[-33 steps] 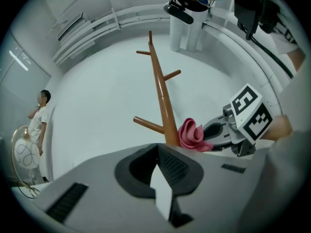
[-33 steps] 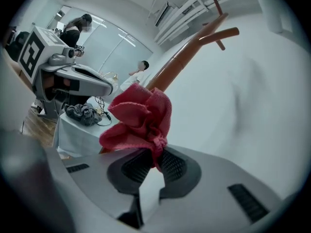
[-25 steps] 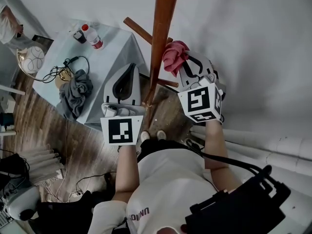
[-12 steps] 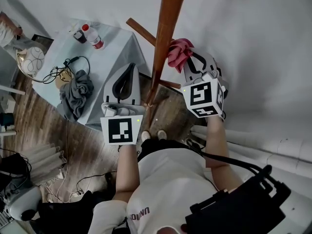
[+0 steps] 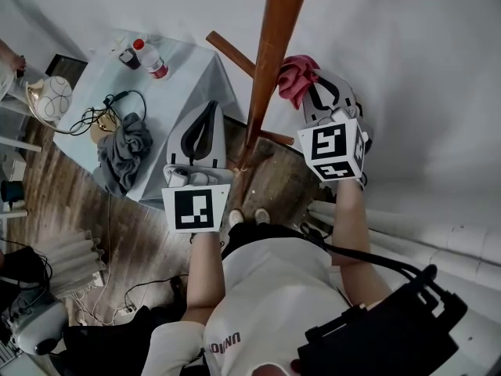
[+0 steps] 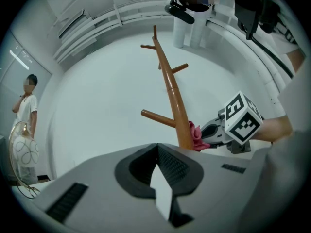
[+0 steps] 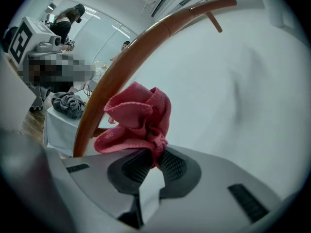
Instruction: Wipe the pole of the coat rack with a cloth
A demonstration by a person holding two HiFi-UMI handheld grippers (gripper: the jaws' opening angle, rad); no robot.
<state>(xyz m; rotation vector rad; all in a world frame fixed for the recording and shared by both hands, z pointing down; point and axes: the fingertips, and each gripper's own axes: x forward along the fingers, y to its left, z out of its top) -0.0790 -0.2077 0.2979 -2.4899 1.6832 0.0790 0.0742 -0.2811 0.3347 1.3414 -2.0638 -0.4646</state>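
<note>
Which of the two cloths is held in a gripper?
The pink cloth, pinched in the right gripper beside the coat rack pole. The grey cloth lies crumpled on the table, with no gripper on it.

A cloth-covered table (image 5: pixel 188 69) bears a bottle (image 5: pixel 149 59), cables (image 5: pixel 100 116) and a grey garment (image 5: pixel 123 143).

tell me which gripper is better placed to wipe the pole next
Right. The right gripper is shut on the pink cloth beside the pole; the left gripper is shut and empty, apart from the pole.
</note>
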